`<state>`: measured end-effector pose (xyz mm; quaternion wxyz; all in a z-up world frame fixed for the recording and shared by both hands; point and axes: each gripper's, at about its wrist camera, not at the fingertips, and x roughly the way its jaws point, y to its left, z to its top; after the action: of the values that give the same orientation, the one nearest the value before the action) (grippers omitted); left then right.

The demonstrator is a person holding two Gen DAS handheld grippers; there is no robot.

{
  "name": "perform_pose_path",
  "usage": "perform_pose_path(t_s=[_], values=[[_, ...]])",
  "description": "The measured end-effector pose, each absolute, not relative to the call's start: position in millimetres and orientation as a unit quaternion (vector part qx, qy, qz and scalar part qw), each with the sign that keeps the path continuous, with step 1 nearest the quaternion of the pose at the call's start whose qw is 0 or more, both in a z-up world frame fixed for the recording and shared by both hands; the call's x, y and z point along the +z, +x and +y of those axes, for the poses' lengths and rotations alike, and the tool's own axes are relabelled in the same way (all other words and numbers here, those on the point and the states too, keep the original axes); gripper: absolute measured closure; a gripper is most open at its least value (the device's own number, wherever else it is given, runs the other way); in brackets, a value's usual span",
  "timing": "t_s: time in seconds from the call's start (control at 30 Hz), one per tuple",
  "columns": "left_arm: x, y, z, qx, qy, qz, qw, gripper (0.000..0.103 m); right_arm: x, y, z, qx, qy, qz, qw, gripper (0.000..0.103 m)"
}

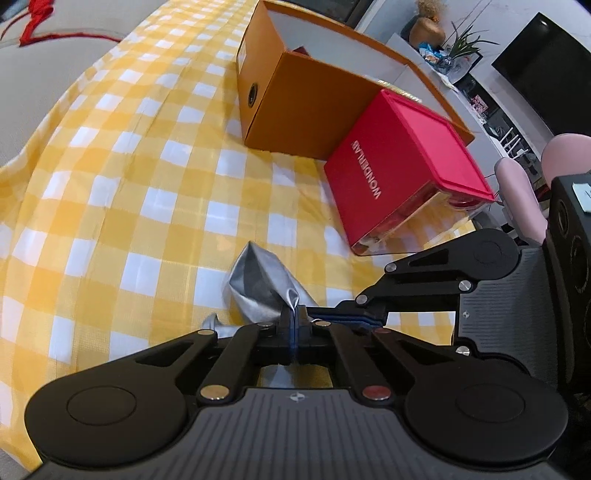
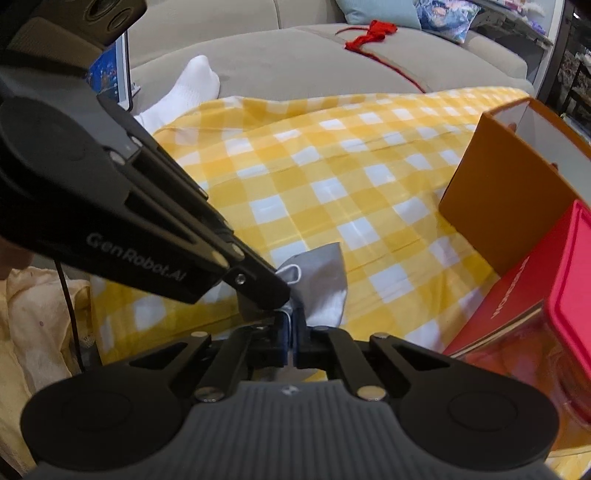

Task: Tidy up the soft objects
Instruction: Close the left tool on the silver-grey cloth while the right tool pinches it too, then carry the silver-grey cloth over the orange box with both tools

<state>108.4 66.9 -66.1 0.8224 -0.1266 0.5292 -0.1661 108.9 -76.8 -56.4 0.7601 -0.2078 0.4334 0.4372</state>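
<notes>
Living room, grey sofa [image 2: 295,62] draped with a yellow-and-white checked cloth [image 1: 129,206]. On the cloth lies a small grey fabric piece [image 1: 258,291], crumpled, with a white edge showing in the right wrist view [image 2: 317,280]; it sits in front of the red box [image 1: 399,166], nearer the cameras. Left gripper [image 1: 294,325] is pinched closed on one edge of the grey fabric, jaws tight together with cloth between them. Right gripper [image 2: 293,332] is likewise clamped on the same fabric, jaws closed; in the left wrist view its fingers come in from the right and meet the fabric right beside the left gripper's tips. The red box, lettered WONDERLAB, lies tilted and leans against an open orange box [image 1: 303,107] just behind it. Behind the checked cloth on the sofa: a white-socked foot [image 2: 192,88], a red ribbon [image 2: 373,33]. Past the orange box, a dark TV screen [image 1: 546,70] and a potted plant [image 1: 465,44].
</notes>
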Motion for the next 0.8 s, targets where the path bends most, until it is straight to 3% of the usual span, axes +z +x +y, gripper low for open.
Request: perform_pose_path(t_s=[0.47, 0.8], values=[[12.5, 109.7, 56.8, -0.169, -0.084, 0.442, 0.877, 0.103, 18.2, 110.0, -92.7, 0.409, -0.194, 0.331, 0.828, 0.103], [83.2, 168.0, 21.9, -0.21, -0.015, 0.374, 0.903, 0.103, 80.9, 161.0, -130.7, 0.358, -0.163, 0.263, 0.881, 0.103]])
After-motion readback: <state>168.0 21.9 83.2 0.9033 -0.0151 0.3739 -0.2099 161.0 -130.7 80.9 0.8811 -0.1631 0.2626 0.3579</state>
